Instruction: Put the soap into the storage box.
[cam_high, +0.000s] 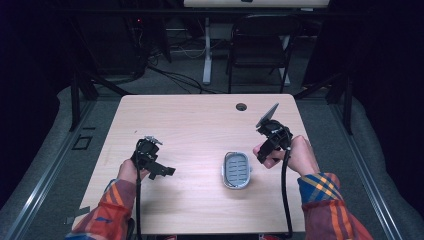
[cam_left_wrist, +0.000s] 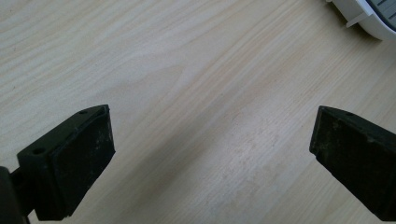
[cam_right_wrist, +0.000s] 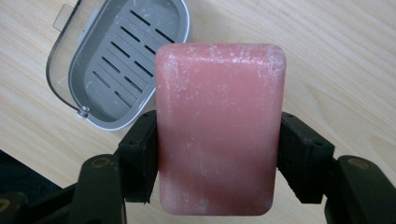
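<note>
Pale wooden table, grain running lengthwise, small round cable hole near far edge, right of centre. Dark floor beyond with black folding chair and white desk leg at far side.

Plaid sleeves entering from near edge.

Right gripper held above table at right, just right of soap dish, grey plate on top tilted up. Jaws clamped on long sides of pink soap bar; bar upright between pads, surface chalky with white flecks, lifted clear of table.

Left gripper low over table at near left, well apart from dish. Jaws spread wide, nothing between them, bare wood beneath in left gripper view.

Soap dish resting on table right of centre, toward near side: white oval shell, grey slotted insert, nothing lying on insert. Clear hinged lid folded open beside it.
</note>
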